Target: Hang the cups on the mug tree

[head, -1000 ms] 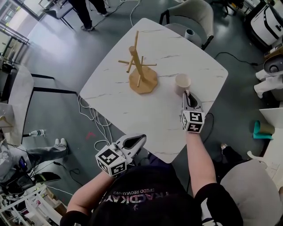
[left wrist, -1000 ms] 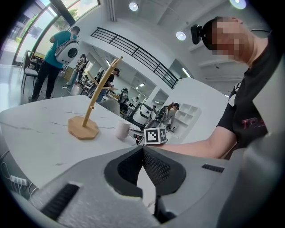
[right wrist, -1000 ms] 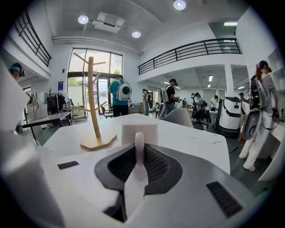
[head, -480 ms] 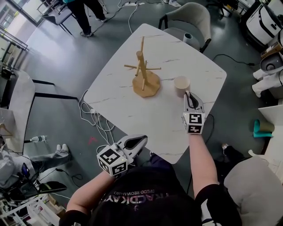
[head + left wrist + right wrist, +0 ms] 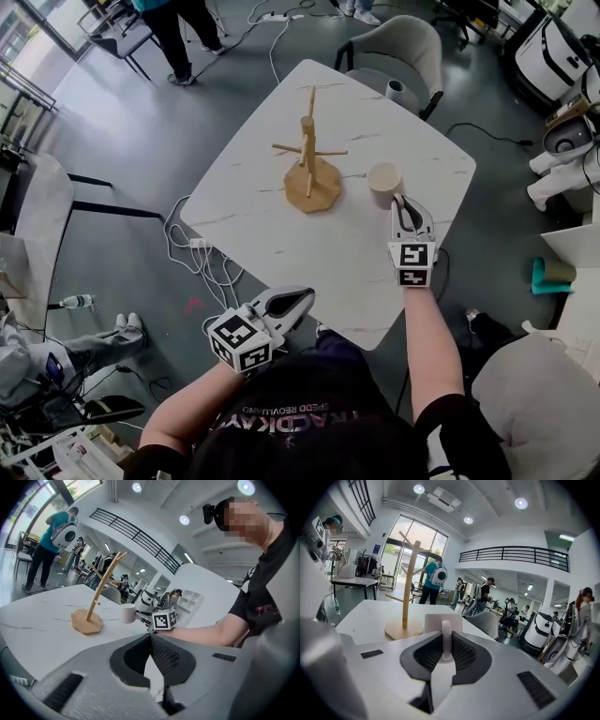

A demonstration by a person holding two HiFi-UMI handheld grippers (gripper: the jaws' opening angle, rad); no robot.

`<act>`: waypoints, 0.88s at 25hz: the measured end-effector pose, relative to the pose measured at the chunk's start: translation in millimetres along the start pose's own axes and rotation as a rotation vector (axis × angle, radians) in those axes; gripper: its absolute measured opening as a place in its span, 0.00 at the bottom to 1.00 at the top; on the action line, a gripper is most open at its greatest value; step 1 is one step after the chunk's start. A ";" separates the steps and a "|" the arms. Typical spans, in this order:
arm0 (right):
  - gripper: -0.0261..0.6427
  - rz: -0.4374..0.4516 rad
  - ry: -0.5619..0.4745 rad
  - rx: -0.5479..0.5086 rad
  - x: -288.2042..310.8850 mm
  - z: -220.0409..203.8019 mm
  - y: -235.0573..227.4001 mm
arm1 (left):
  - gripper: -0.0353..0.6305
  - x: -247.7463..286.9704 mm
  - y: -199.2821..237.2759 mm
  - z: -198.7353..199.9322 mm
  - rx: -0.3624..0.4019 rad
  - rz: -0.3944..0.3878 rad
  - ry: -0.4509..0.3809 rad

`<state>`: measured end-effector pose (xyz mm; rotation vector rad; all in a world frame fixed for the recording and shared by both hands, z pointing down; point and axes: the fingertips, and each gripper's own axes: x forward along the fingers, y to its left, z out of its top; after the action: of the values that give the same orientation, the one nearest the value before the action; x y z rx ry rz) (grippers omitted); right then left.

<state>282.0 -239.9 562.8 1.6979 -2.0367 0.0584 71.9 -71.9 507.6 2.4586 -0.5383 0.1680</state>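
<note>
A wooden mug tree (image 5: 308, 167) stands upright on the white marble table (image 5: 262, 216), its pegs bare. A beige cup (image 5: 384, 183) stands on the table to the tree's right. My right gripper (image 5: 401, 202) is shut on the cup's handle (image 5: 446, 638), which shows upright between the pads, with the cup (image 5: 443, 622) just beyond and the mug tree (image 5: 409, 590) to the left behind it. My left gripper (image 5: 300, 298) hovers off the table's near edge, shut with nothing in it. In its view the jaws (image 5: 151, 637) meet, and the mug tree (image 5: 97, 601) and cup (image 5: 127, 613) lie ahead.
A grey chair (image 5: 398, 42) stands at the table's far side, another (image 5: 534, 403) at my right. Cables (image 5: 211, 267) trail on the floor by the table's left edge. A person (image 5: 183, 23) stands far off at the upper left.
The head view has drifted, so the table sits a little higher and further right in frame. The right gripper stays on the cup's handle and the left gripper has hardly moved.
</note>
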 end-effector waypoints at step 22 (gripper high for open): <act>0.10 -0.015 -0.020 -0.379 -19.7 80.5 22.1 | 0.05 -27.9 -7.1 5.9 0.035 -0.050 -0.039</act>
<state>236.6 -243.7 490.1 1.4788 -1.9019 -0.3301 49.5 -60.7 492.2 2.5112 -0.4939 0.1102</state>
